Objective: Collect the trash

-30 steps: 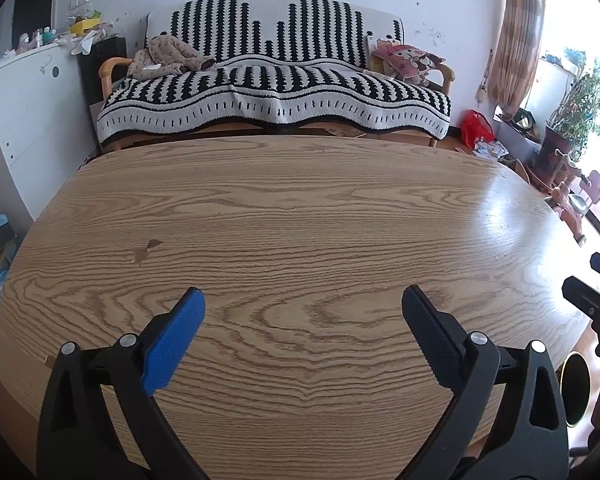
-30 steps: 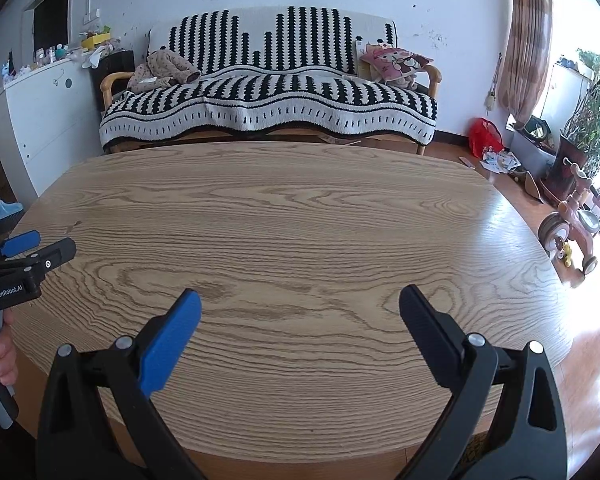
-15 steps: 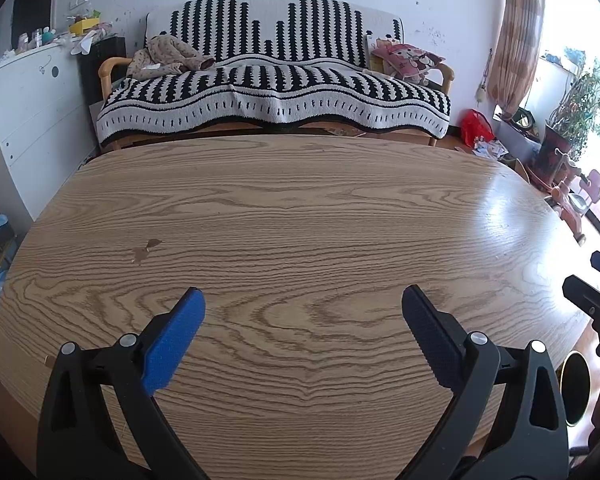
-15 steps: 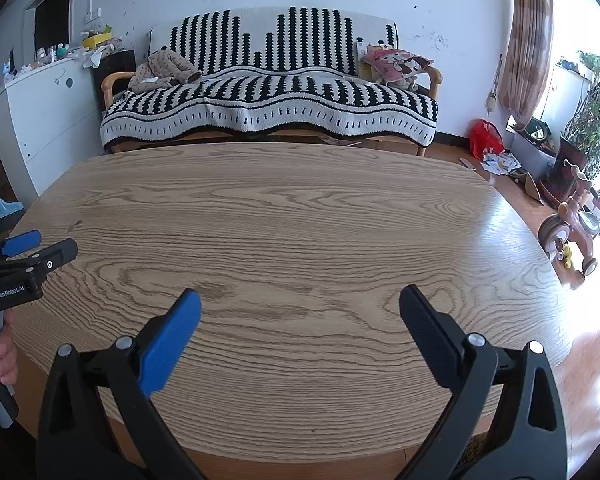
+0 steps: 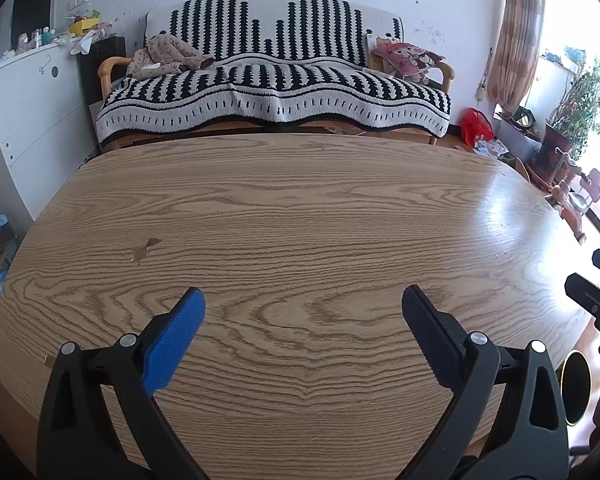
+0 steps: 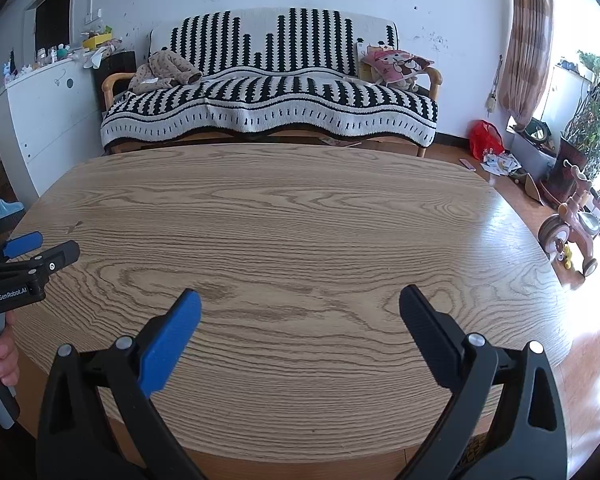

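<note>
My left gripper (image 5: 302, 304) is open and empty, held just above the near part of a wooden table (image 5: 300, 208). My right gripper (image 6: 300, 304) is open and empty, also over the table's near edge (image 6: 300, 216). No trash shows on the tabletop in either view. A small chip mark (image 5: 143, 250) sits on the wood at left. The left gripper also shows at the left edge of the right wrist view (image 6: 32, 260). The right gripper shows at the right edge of the left wrist view (image 5: 598, 284). A round dark opening with a yellow-green rim (image 5: 576, 388) sits below the table's right edge.
A sofa with a black-and-white striped cover (image 5: 276, 88) stands behind the table. A white cabinet (image 5: 28, 112) is at left. A red bag (image 6: 486, 138) and scattered papers (image 6: 500, 164) lie on the floor at right, near a pink tricycle (image 6: 580, 220) and plants (image 6: 592, 120).
</note>
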The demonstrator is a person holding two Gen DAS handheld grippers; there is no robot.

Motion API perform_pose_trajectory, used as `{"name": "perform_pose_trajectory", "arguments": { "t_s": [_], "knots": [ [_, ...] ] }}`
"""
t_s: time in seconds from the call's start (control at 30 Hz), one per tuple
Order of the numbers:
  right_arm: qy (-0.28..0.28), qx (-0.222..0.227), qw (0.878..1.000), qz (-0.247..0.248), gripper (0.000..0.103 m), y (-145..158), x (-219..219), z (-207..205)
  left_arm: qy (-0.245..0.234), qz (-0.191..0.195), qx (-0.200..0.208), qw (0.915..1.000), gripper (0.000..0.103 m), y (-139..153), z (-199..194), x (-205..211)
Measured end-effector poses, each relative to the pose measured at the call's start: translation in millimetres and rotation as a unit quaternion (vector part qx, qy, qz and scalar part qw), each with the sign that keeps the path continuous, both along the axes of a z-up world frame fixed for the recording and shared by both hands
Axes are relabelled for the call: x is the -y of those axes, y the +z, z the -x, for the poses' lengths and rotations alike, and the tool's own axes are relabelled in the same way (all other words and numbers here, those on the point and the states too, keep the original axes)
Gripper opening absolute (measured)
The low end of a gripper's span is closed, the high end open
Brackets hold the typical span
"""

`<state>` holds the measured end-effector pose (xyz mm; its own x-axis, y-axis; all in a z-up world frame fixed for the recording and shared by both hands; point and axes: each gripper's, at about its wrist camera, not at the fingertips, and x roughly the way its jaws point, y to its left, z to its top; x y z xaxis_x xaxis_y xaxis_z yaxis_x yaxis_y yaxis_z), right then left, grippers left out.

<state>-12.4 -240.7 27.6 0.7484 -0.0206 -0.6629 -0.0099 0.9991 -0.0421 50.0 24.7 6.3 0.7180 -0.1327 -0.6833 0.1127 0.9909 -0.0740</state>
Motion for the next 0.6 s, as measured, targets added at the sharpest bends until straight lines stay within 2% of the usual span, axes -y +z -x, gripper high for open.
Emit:
{"name": "perform_pose_trajectory", "arguments": {
  "t_s": [0.6],
  "knots": [
    [0.0, 0.0, 1.0, 0.0, 0.096, 0.6, 0.6, -0.7, 0.001, 0.0, -0.001, 1.0, 0.096, 0.0, 0.3, 0.4]
  ]
}}
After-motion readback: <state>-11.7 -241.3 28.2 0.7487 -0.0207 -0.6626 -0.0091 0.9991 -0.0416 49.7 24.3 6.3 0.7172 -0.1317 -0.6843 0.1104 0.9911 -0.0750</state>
